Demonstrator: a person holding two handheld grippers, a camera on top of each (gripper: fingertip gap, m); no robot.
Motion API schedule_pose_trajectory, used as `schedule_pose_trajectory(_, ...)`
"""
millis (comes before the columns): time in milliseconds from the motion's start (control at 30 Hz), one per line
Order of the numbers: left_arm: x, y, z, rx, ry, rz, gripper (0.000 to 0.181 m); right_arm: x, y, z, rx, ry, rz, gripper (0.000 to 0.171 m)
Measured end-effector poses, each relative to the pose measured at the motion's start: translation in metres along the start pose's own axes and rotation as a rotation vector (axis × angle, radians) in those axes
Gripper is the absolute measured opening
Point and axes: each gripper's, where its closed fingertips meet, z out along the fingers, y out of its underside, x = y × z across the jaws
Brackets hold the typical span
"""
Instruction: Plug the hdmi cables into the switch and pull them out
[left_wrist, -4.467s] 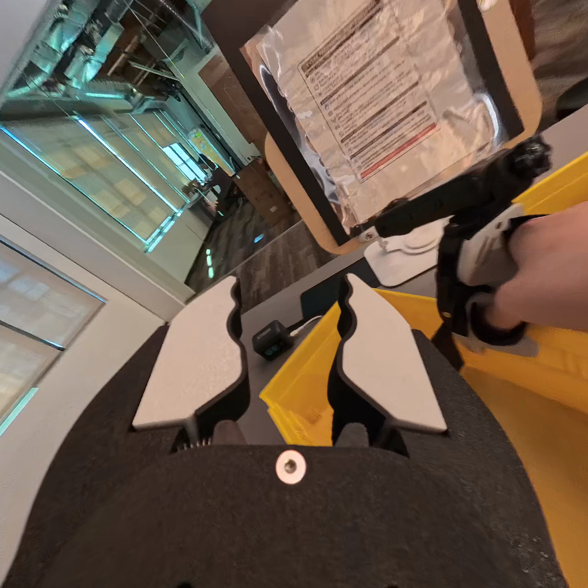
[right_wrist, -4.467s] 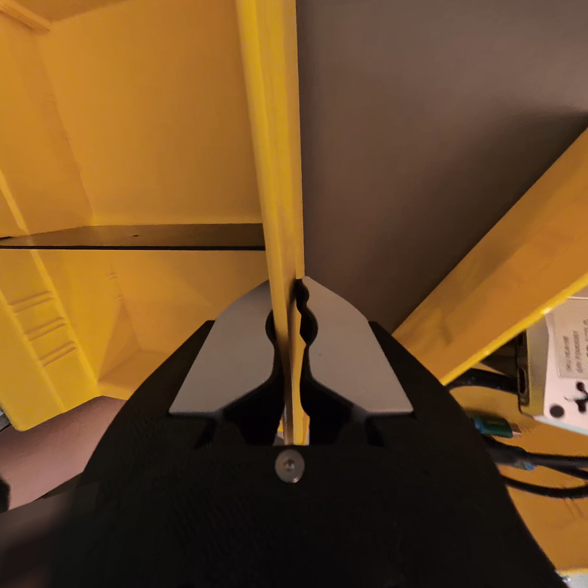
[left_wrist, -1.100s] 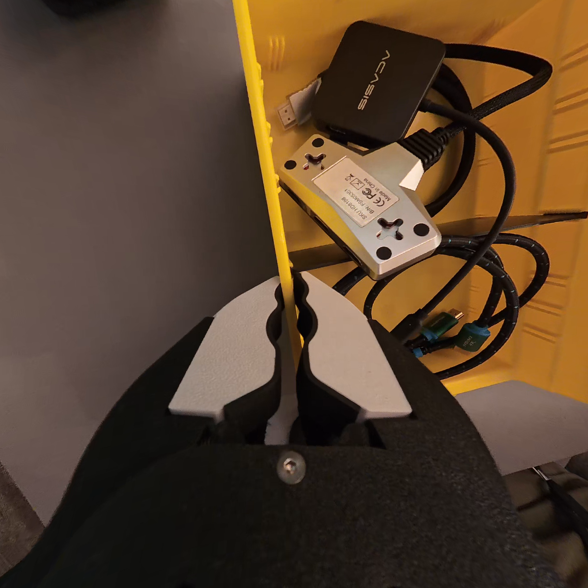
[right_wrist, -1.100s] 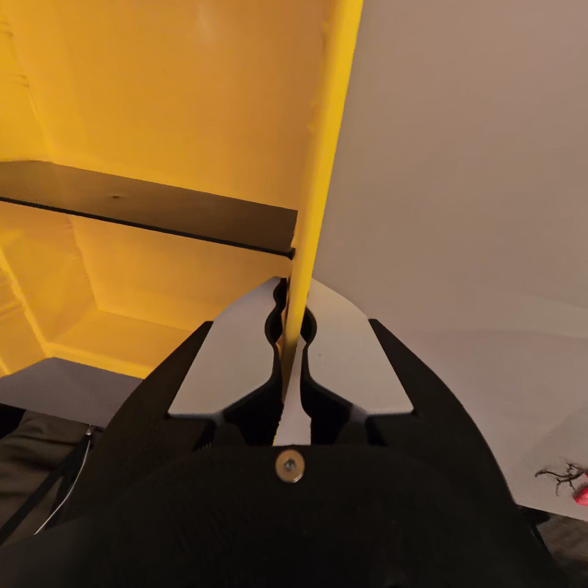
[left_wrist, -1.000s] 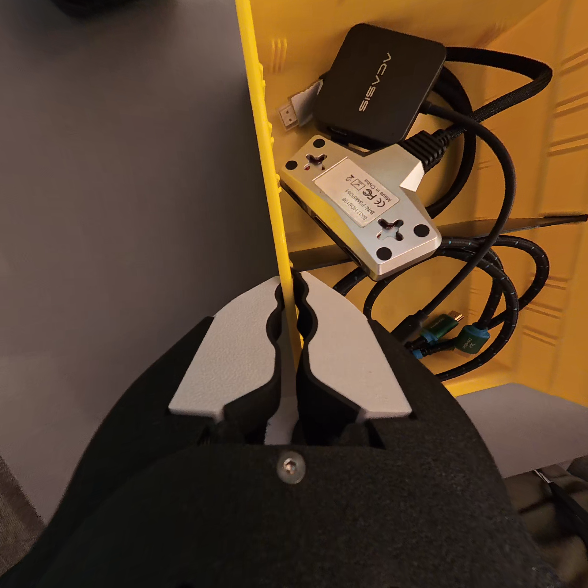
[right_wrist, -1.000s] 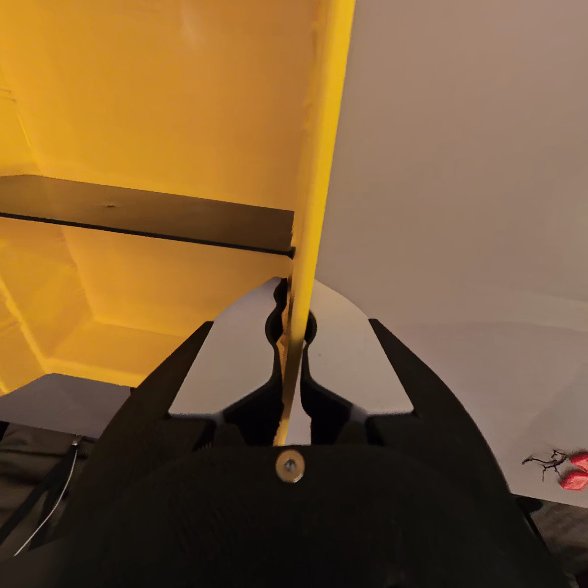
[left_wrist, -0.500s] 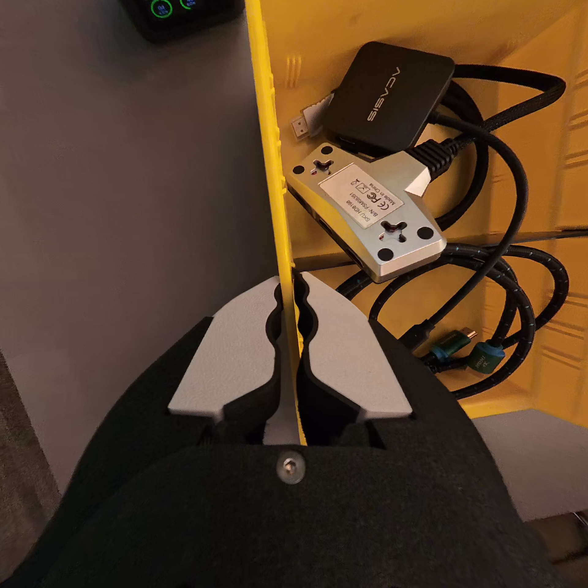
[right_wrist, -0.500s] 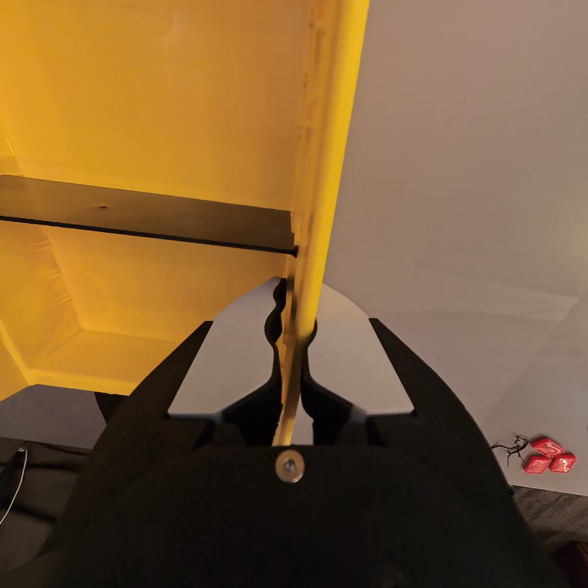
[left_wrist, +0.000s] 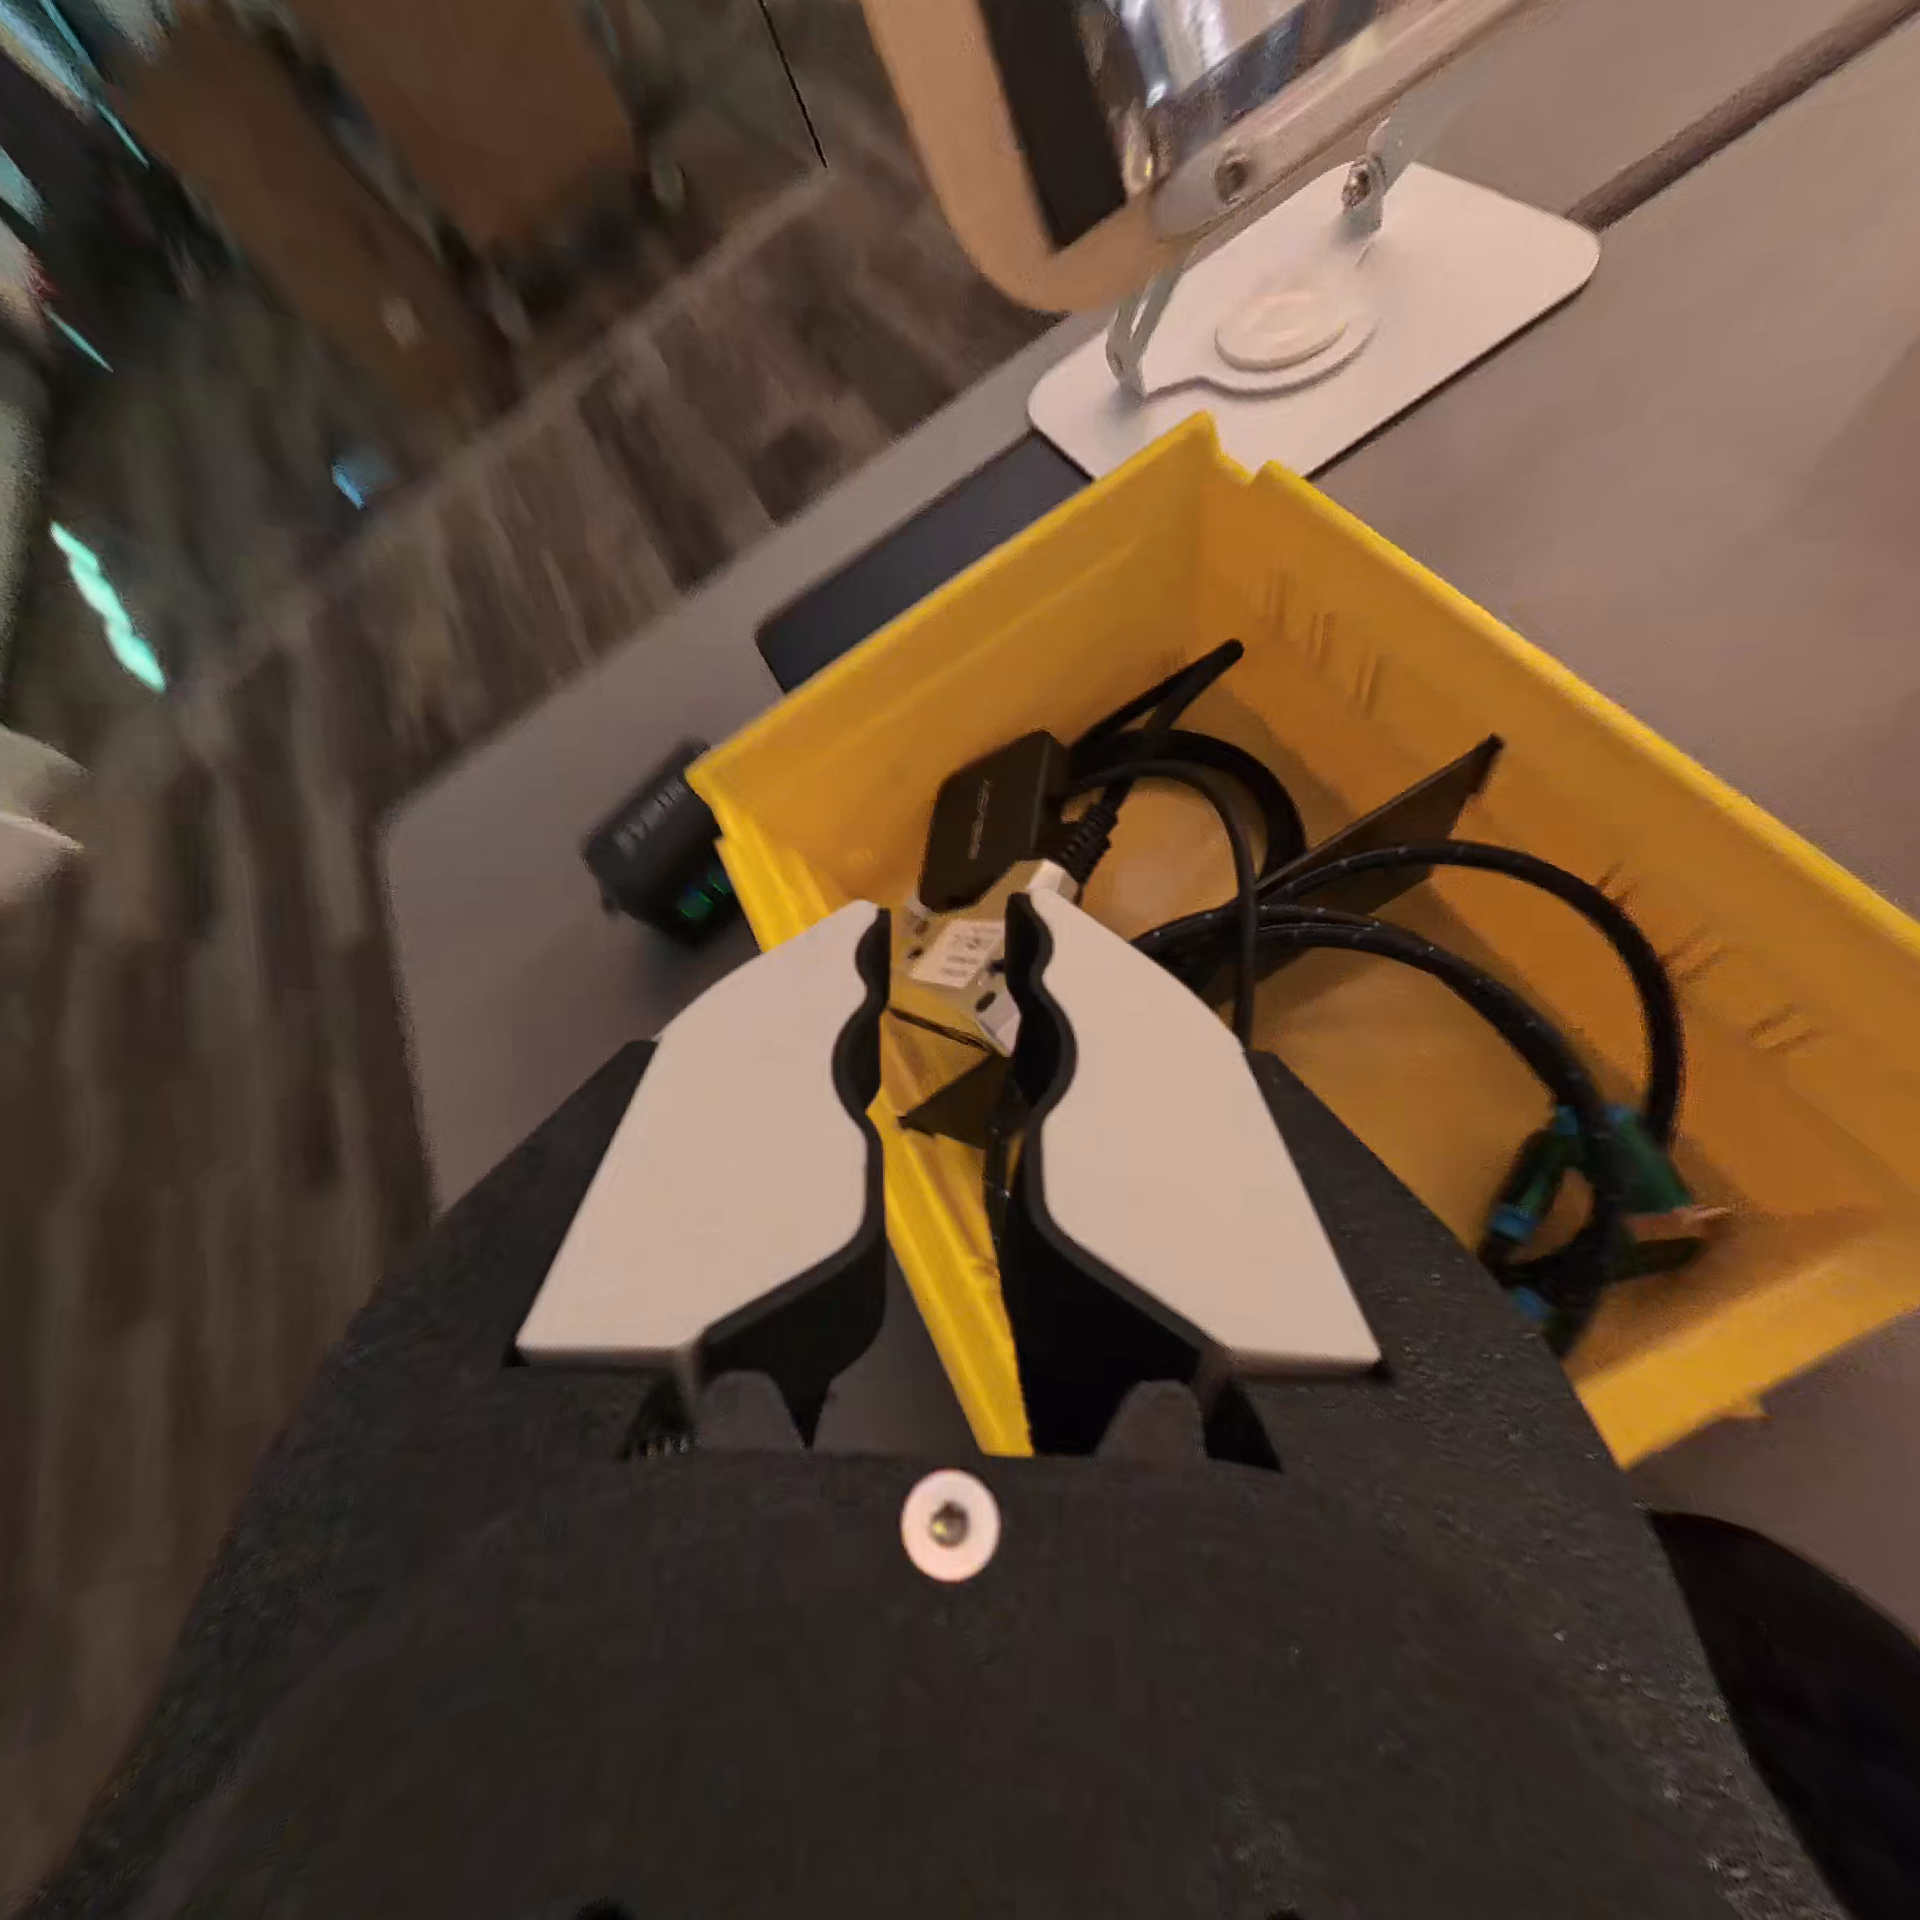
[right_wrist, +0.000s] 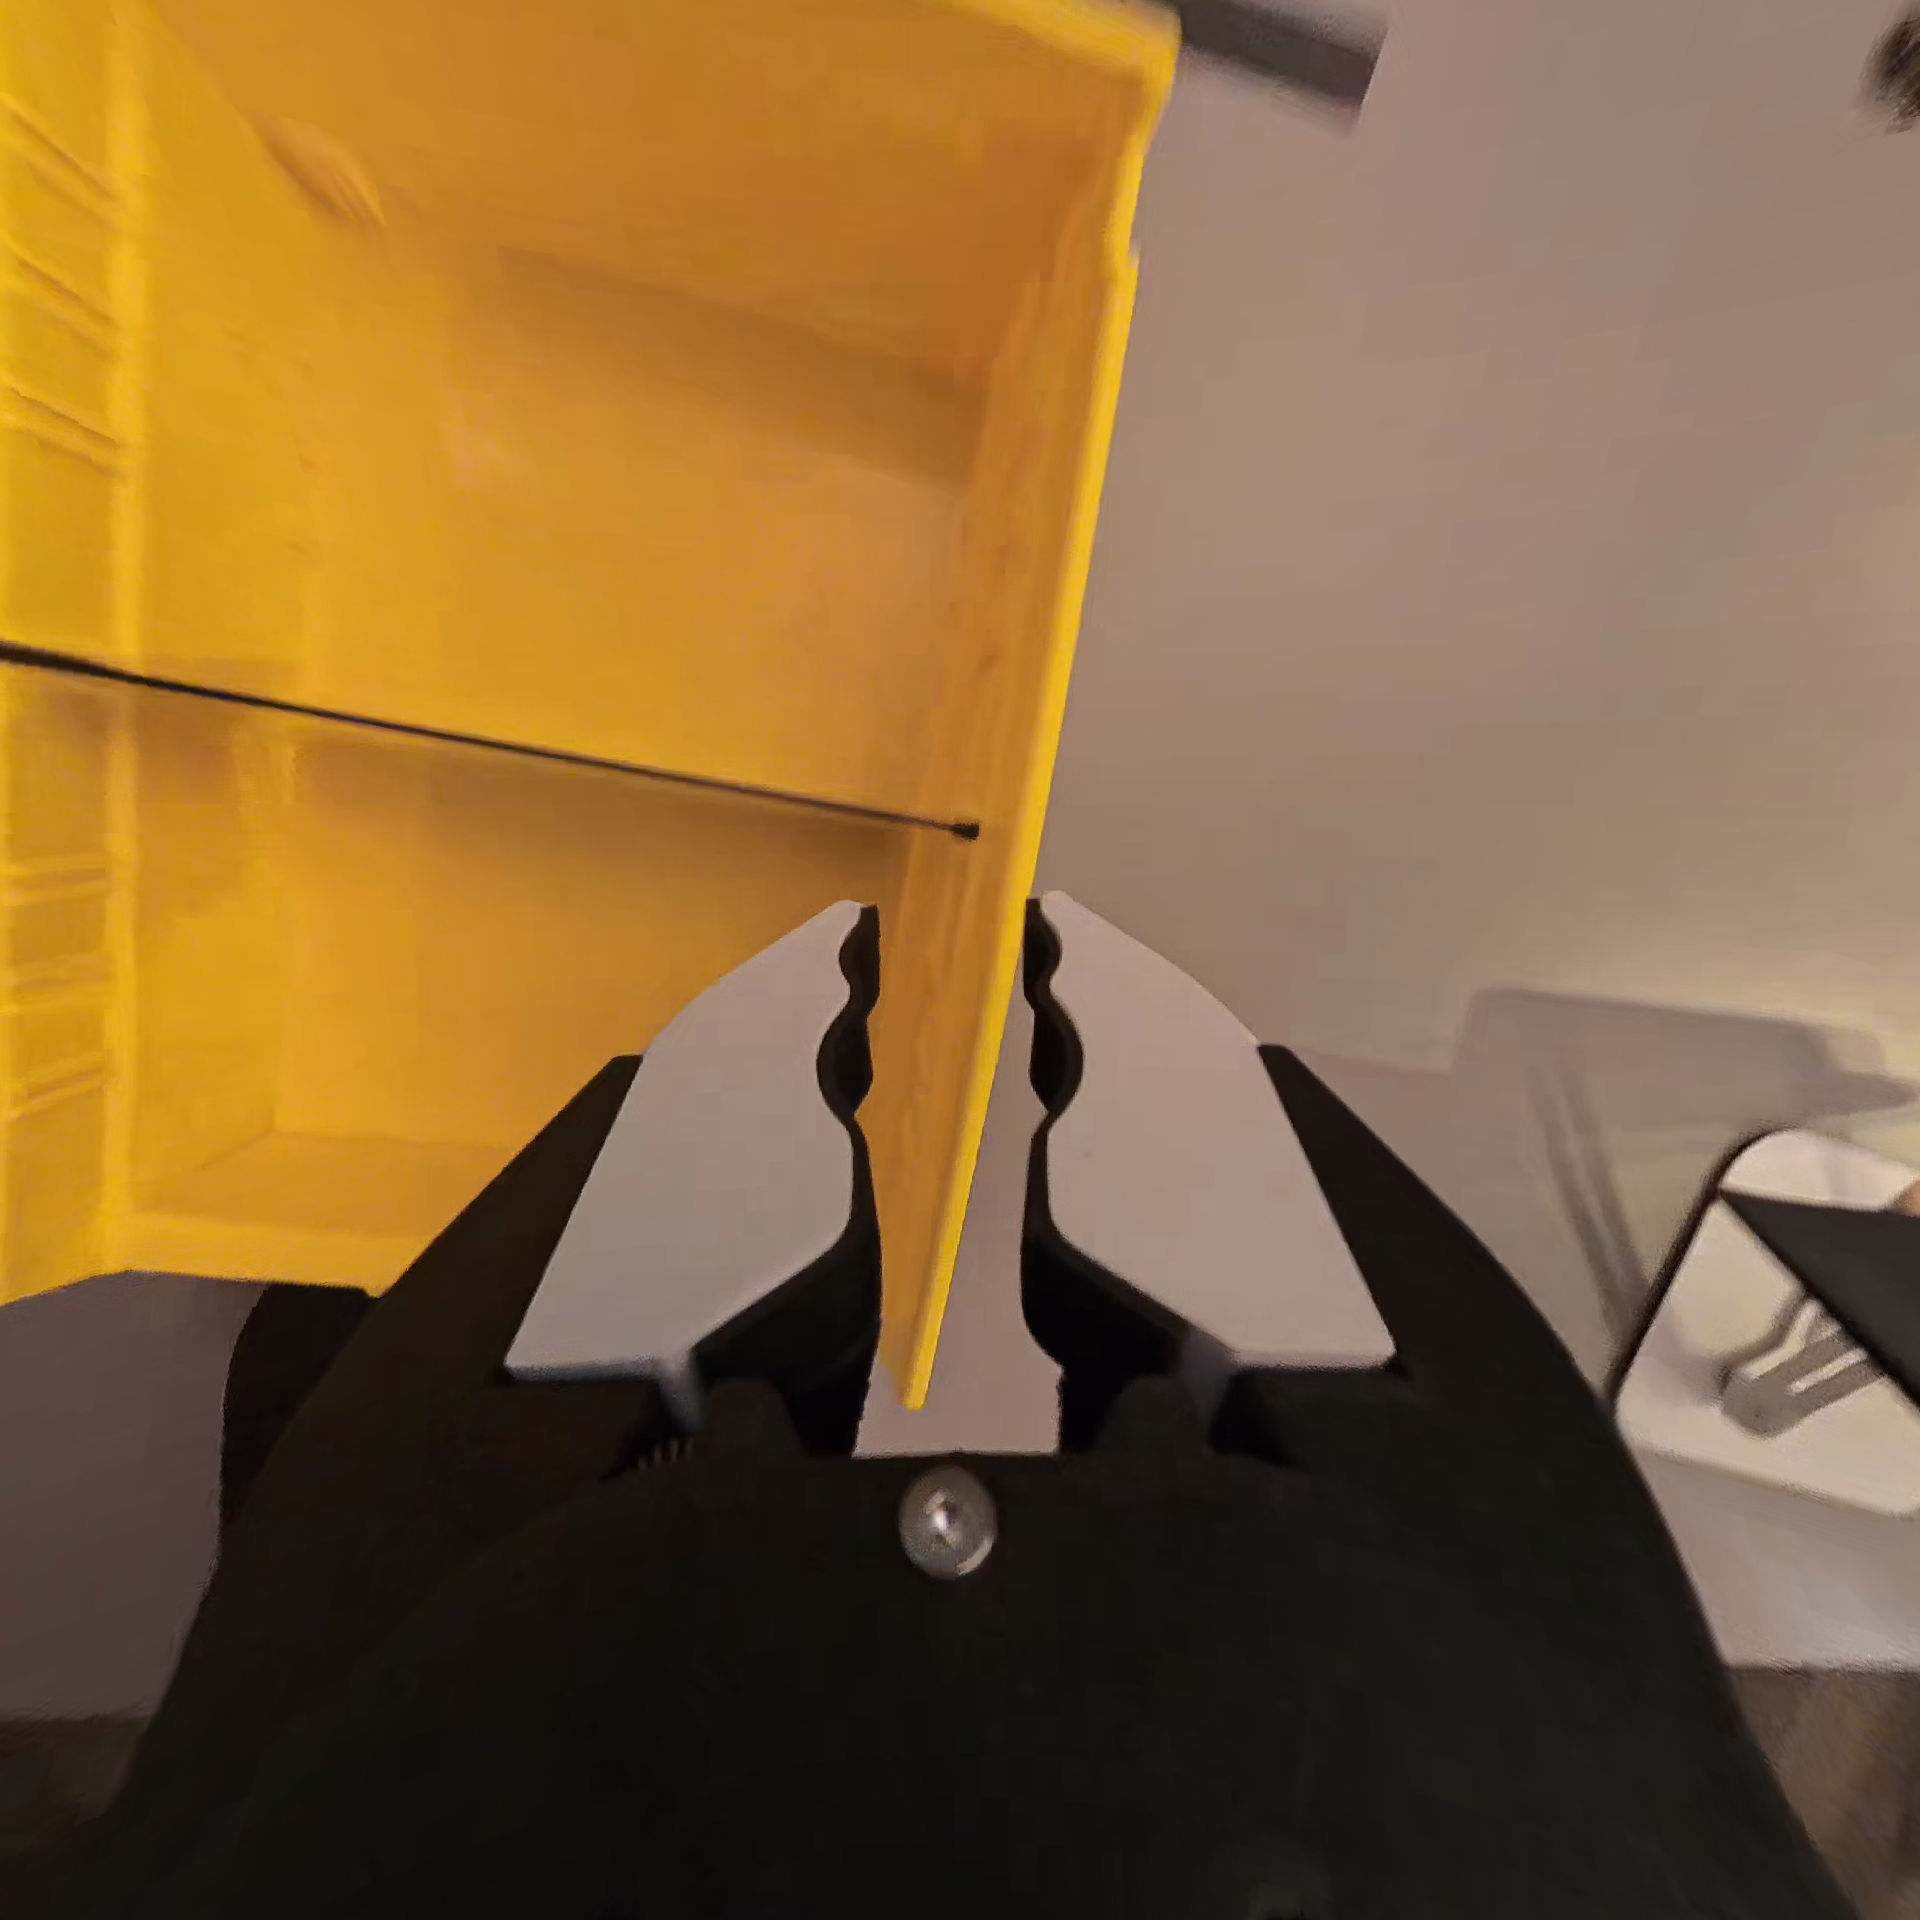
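Observation:
A yellow bin (left_wrist: 1039, 592) stands on the grey table (left_wrist: 520, 987). In it lie a silver switch (left_wrist: 961, 961), a black box (left_wrist: 987, 821) and black braided HDMI cables (left_wrist: 1455, 935) with green and blue plugs (left_wrist: 1621, 1174). A black divider (left_wrist: 1392, 810) crosses the bin. My left gripper (left_wrist: 948, 914) is open and straddles the bin's left wall without clamping it. My right gripper (right_wrist: 951, 914) is open and straddles the bin's right wall (right_wrist: 1049, 520). The bin's right part in the right wrist view holds nothing that I can see.
A white monitor stand base (left_wrist: 1351, 312) sits just behind the bin. A small black device with green lights (left_wrist: 665, 862) lies at the bin's left corner, next to a dark flat pad (left_wrist: 914, 561). A chair-like frame (right_wrist: 1818, 1247) stands beyond the table at right. The gap from one gripper's tips to the other's is roughly 70 cm.
Both grippers were shut on the bin's side walls and have now opened off them. Both views have tilted and pulled back, so the whole bin shows on the table.

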Motion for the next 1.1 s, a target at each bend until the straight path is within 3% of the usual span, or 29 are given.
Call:
schedule_pose_trajectory(33, 0.003, -0.003, -0.001, 0.014, -0.031, 0.084, 0.023, -0.002, -0.012, -0.013, 0.081, 0.019, -0.022, 0.028)
schedule_pose_trajectory(133, 0.007, 0.004, 0.01, -0.05, -0.067, 0.276, 0.034, -0.008, -0.056, -0.058, 0.384, 0.118, -0.099, 0.028)
schedule_pose_trajectory(267, 0.013, 0.03, 0.028, -0.179, 0.019, 0.384, 0.043, -0.034, -0.093, -0.11, 0.759, 0.131, -0.182, 0.036)
schedule_pose_trajectory(333, 0.016, 0.04, 0.032, -0.222, 0.045, 0.436, 0.044, -0.035, -0.1, -0.122, 0.843, 0.183, -0.191, 0.047)
schedule_pose_trajectory(400, 0.018, 0.042, 0.036, -0.239, 0.043, 0.48, 0.043, -0.025, -0.106, -0.135, 0.913, 0.291, -0.161, 0.048)
schedule_pose_trajectory(500, 0.016, 0.045, 0.046, -0.277, 0.025, 0.536, 0.04, -0.029, -0.111, -0.148, 1.013, 0.308, -0.166, 0.047)
schedule_pose_trajectory(633, 0.017, 0.041, 0.048, -0.257, 0.057, 0.518, 0.035, -0.029, -0.109, -0.151, 1.027, 0.326, -0.185, 0.045)
schedule_pose_trajectory(733, 0.014, 0.034, 0.048, -0.209, 0.036, 0.545, 0.018, -0.025, -0.108, -0.148, 1.004, 0.353, -0.195, 0.045)
schedule_pose_trajectory(1100, 0.018, 0.052, 0.051, -0.32, 0.122, 0.568, 0.038, -0.026, -0.107, -0.128, 0.902, 0.364, -0.25, 0.045)
